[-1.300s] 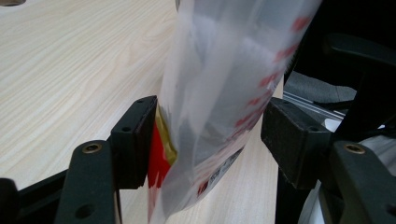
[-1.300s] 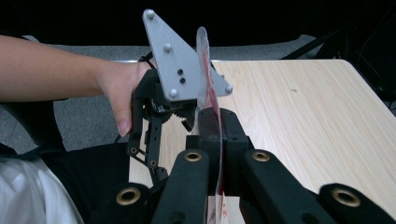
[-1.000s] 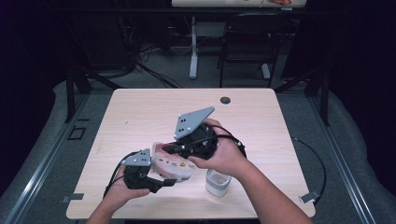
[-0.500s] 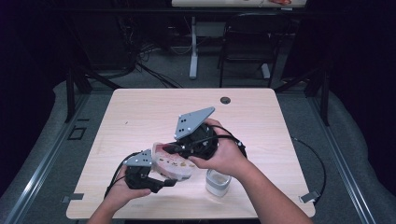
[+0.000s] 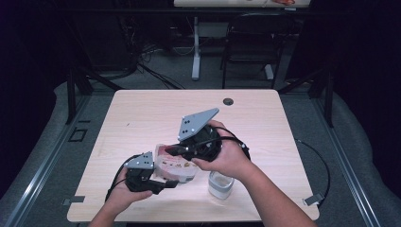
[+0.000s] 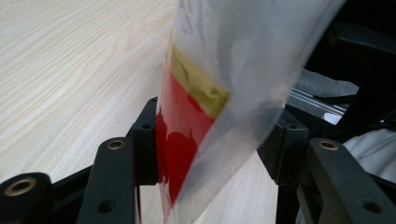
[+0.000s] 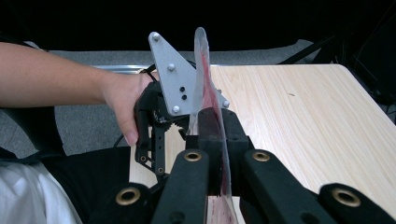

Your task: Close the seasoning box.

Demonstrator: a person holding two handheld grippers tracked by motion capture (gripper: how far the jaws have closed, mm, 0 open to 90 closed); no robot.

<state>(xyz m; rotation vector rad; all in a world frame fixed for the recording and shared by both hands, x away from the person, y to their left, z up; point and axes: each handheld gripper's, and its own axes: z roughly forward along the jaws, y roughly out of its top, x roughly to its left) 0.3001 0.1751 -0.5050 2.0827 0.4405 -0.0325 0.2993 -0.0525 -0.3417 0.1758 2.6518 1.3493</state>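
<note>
Little has moved since the earlier frame: your left claw point(image 5: 163, 182) has just been closing around the plastic pouch point(image 5: 176, 163), which sits between its jaws, though a gap shows on one side, so it is not yet clamped. The pouch hangs low and centre in the high view, above the bench point(image 5: 142, 118). Your right claw point(image 7: 212, 140) is clenched on its other edge. The two-handed hold looks nearly set; opening it beside the small jar point(image 5: 220, 184) seems left.
</note>
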